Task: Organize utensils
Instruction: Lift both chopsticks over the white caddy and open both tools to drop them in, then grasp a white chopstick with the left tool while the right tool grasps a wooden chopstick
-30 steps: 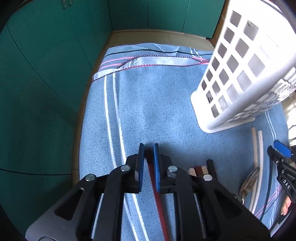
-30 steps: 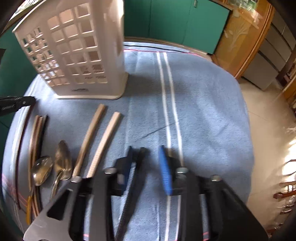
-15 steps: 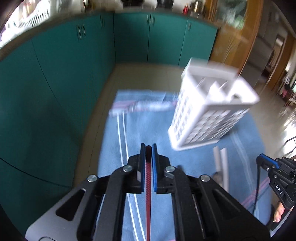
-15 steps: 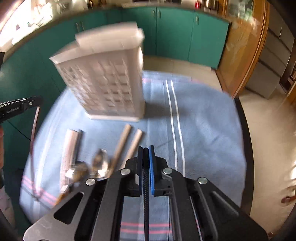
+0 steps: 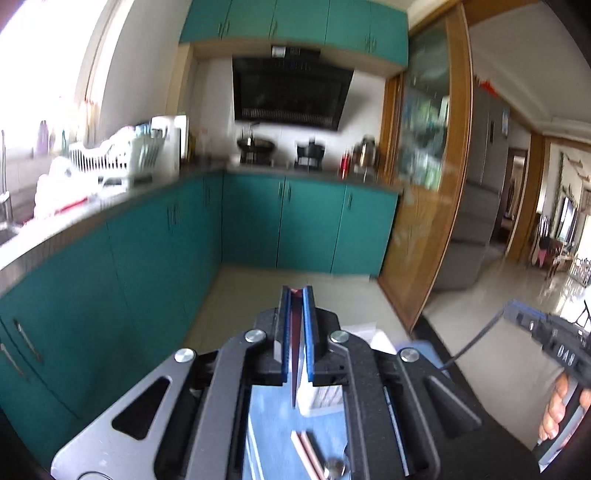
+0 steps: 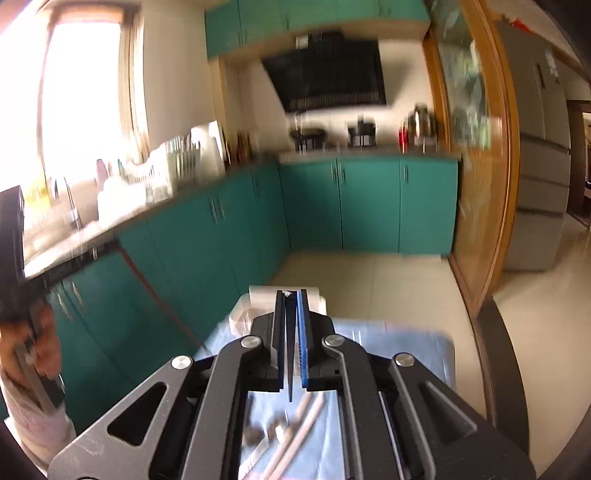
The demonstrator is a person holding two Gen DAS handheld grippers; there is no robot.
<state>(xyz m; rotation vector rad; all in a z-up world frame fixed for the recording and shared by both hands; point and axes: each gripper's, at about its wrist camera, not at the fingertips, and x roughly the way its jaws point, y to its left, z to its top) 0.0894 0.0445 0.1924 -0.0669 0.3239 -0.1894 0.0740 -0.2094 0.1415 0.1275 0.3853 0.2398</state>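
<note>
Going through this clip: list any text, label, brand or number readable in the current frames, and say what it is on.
"DAS": white letters on the black body of the right gripper, seen at the right edge of the left wrist view.
The strip at the top of the range hood carries marks, too blurred to read.
Red patch above the refrigerator: too blurred to read.
Nothing else legible.

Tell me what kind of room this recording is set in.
A home kitchen, most likely: a black range hood hangs over a stovetop with pots, teal cabinets run under the counter, and a white dish rack stands near the window.
</note>
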